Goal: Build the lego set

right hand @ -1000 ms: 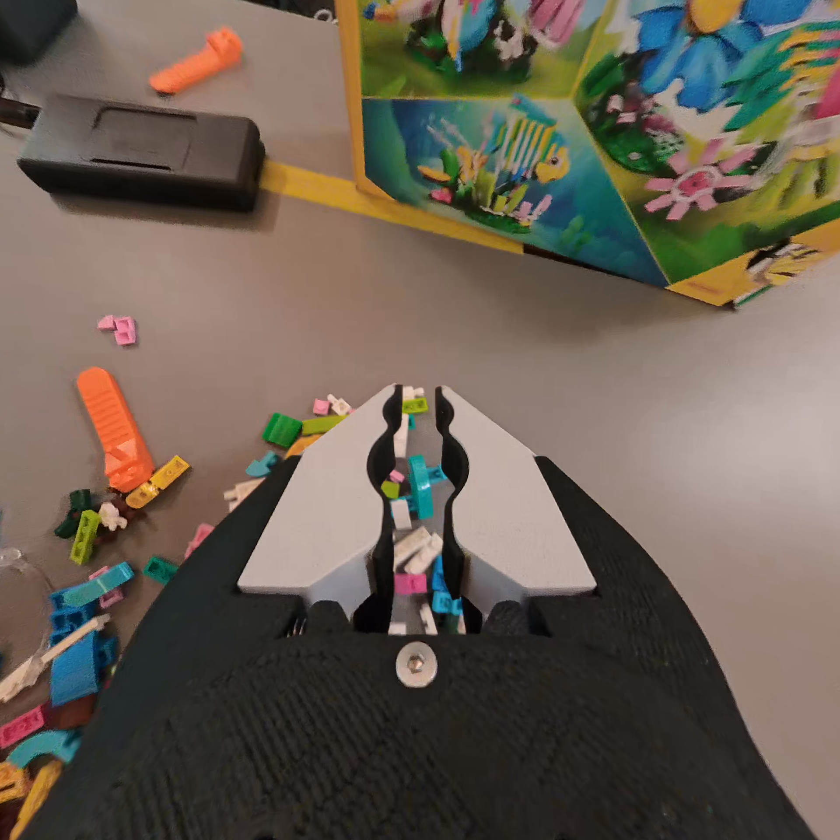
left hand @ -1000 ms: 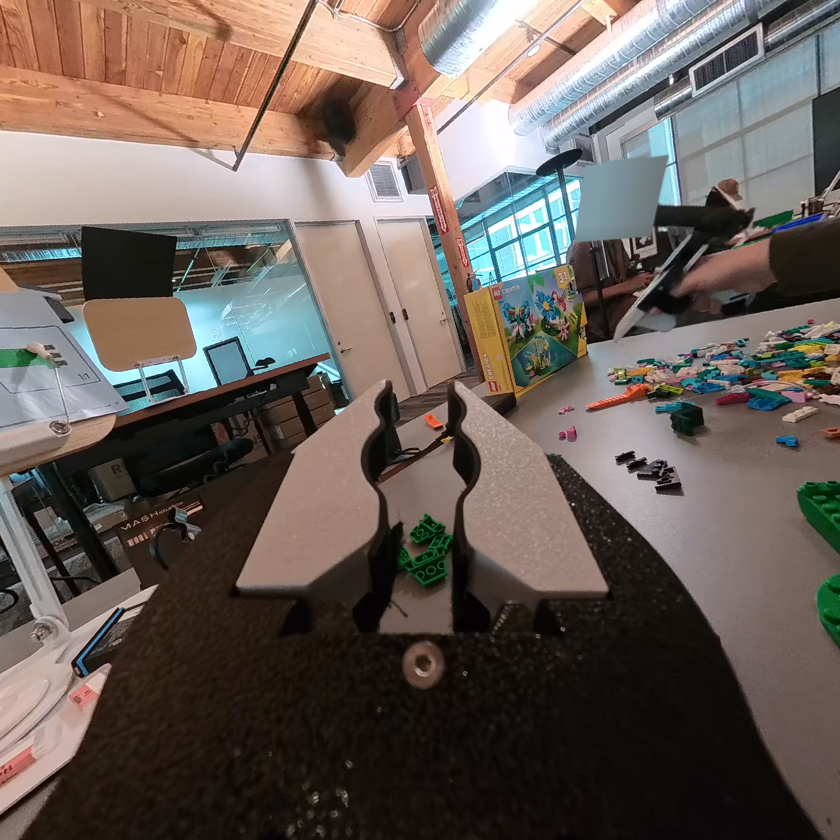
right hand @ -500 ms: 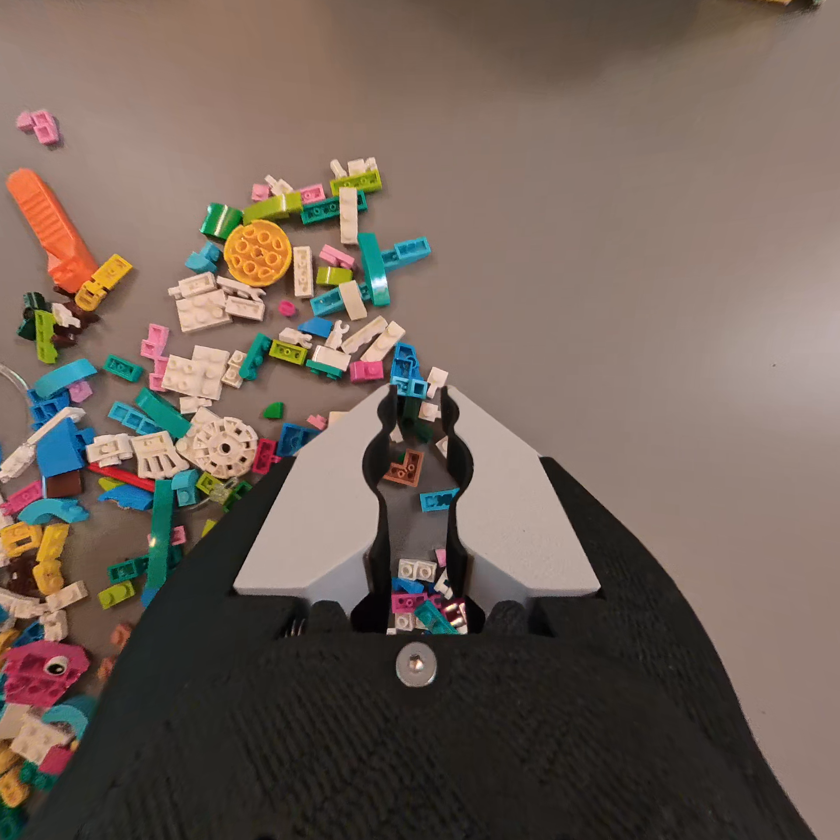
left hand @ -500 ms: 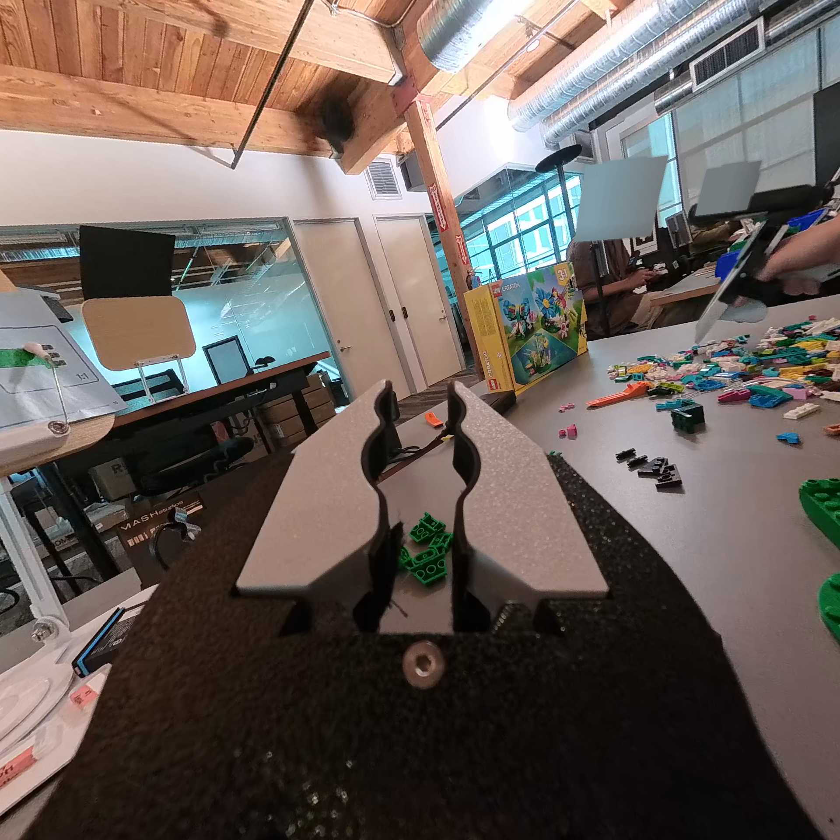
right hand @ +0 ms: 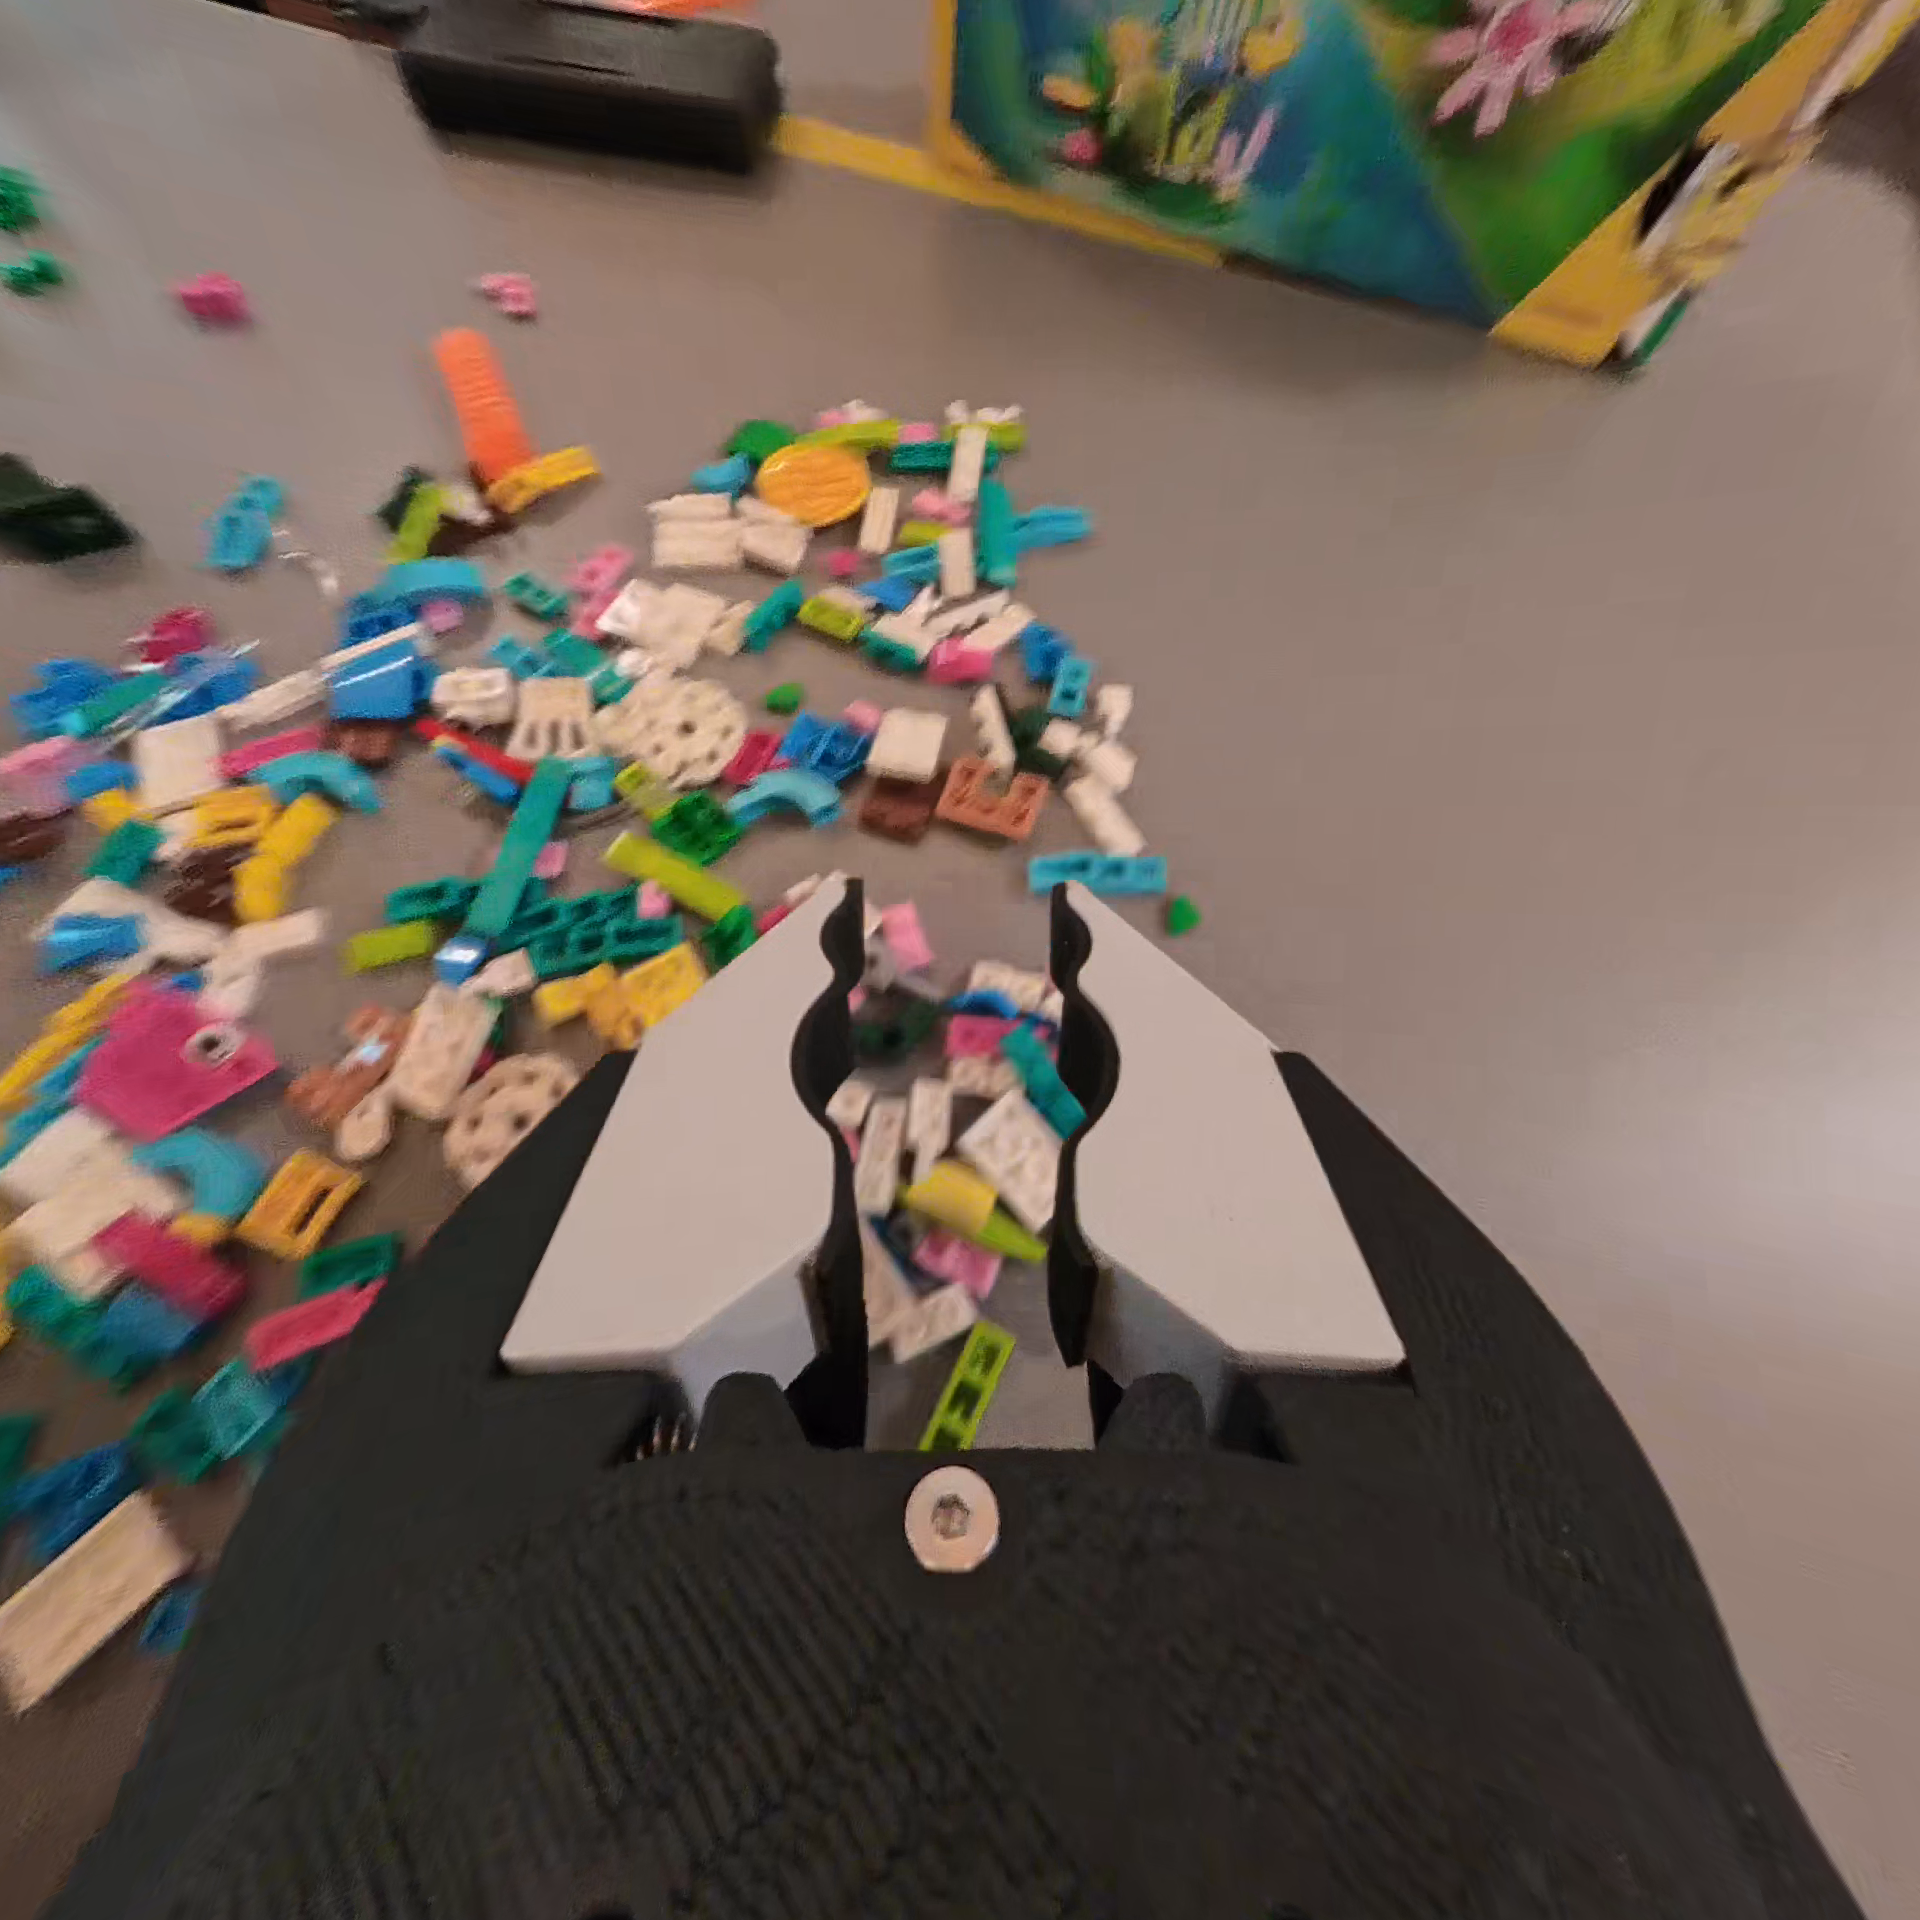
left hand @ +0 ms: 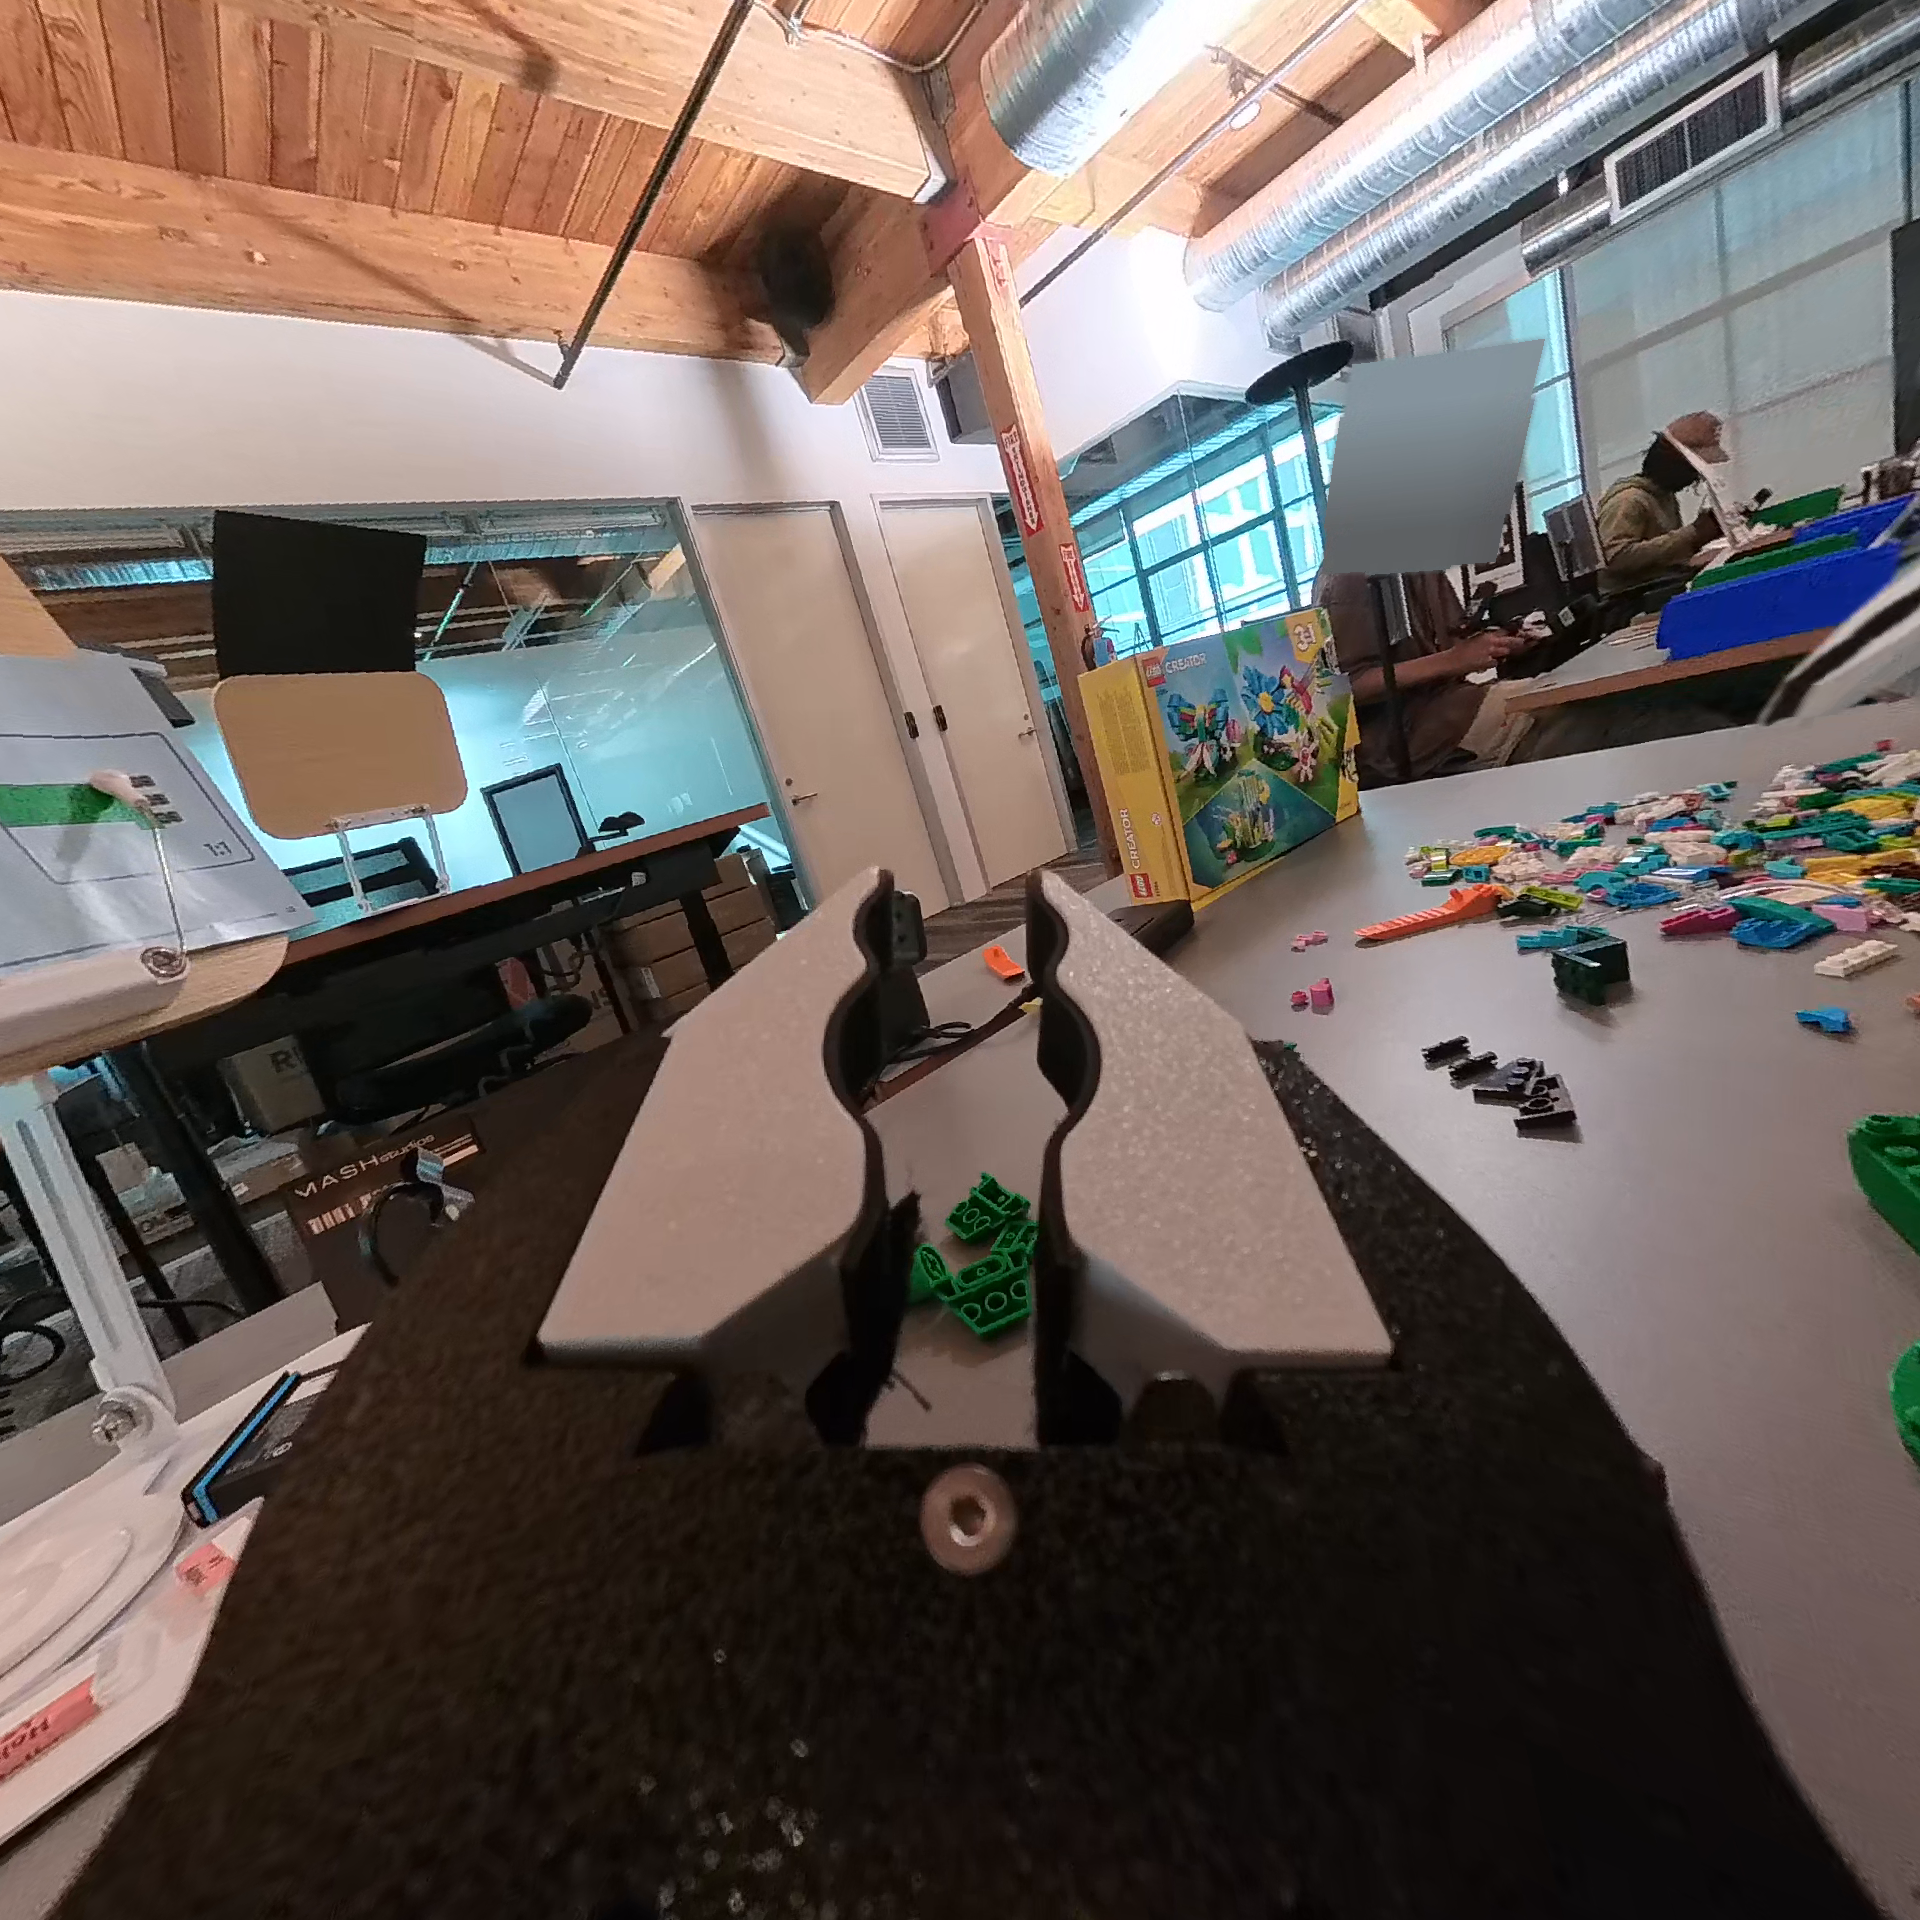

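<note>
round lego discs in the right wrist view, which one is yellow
The yellow disc at the far edge of the pile, beside the orange brick separator. The two other round discs are white.

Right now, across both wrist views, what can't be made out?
- Right wrist view: the loose multicoloured lego pieces are motion-blurred, so stud counts are unreadable.
- Right wrist view: the black tool body hides the pieces below the right tool.
- Left wrist view: the left tool's grey fingers partly cover the small green lego pieces.
- Left wrist view: the large green lego plate is cut off by the right edge.
</note>
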Motion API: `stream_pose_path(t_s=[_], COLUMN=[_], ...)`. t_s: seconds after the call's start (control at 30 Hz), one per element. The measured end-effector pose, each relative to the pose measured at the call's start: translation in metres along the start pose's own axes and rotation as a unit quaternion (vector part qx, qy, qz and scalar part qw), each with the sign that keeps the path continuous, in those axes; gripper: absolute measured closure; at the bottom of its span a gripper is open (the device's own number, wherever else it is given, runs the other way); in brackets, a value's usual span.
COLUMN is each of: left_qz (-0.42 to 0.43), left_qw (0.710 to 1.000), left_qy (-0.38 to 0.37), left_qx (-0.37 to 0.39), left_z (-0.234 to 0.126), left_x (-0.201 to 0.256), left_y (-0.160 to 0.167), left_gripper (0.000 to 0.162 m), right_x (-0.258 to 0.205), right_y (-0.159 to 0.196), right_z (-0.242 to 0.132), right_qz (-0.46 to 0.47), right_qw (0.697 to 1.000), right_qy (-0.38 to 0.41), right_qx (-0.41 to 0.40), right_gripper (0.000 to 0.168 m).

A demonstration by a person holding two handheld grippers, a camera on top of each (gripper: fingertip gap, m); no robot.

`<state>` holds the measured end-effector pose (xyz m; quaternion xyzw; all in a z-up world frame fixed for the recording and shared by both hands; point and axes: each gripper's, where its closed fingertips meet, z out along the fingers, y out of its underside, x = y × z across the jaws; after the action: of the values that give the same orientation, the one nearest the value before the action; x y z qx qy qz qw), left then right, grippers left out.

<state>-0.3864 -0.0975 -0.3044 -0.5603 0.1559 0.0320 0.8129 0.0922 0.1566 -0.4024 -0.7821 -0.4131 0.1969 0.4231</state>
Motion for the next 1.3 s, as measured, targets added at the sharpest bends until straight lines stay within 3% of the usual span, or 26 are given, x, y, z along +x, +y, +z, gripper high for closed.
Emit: stream_pose_path(t_s=[0.23,0.47,0.57,0.67,0.87,1.0,1.1,1.2,1.3], left_qz=[0.004,0.006,0.006,0.007,0.005,0.006,0.005,0.005,0.004], left_qw=[1.000,1.000,1.000,1.000,1.000,1.000,1.000,1.000,1.000], left_qy=[-0.002,0.002,0.003,0.006,0.007,0.007,0.007,0.008,0.008], left_qx=[-0.002,-0.002,-0.003,-0.003,-0.003,-0.004,-0.004,-0.003,-0.004], left_z=[0.000,0.000,0.001,0.001,0.001,0.001,0.001,0.001,0.001], left_x=[0.000,0.002,0.002,0.003,0.003,0.003,0.003,0.003,0.004], left_y=[0.001,0.000,0.001,0.001,0.001,0.001,0.001,0.001,0.001], left_gripper=[0.140,0.141,0.141,0.141,0.141,0.141,0.141,0.141,0.141], right_x=[-0.016,0.005,-0.007,-0.020,-0.008,-0.043,-0.064,-0.061,-0.036], right_y=[0.037,0.013,-0.006,0.000,0.001,-0.022,-0.015,-0.011,-0.009], right_z=[0.004,0.022,0.023,0.035,0.050,0.052,0.059,0.065,0.064], right_qz=[-0.047,-0.058,-0.034,-0.053,-0.072,-0.072,-0.102,-0.112,-0.114], right_qw=[0.996,0.996,0.999,0.998,0.995,0.997,0.991,0.990,0.989], right_qy=[-0.023,0.062,0.030,-0.001,0.045,-0.041,-0.081,-0.060,0.013], right_qx=[-0.070,-0.040,0.011,-0.017,-0.051,0.006,-0.032,-0.059,-0.092], right_gripper=[0.145,0.148,0.148,0.147,0.150,0.149,0.148,0.150,0.155])
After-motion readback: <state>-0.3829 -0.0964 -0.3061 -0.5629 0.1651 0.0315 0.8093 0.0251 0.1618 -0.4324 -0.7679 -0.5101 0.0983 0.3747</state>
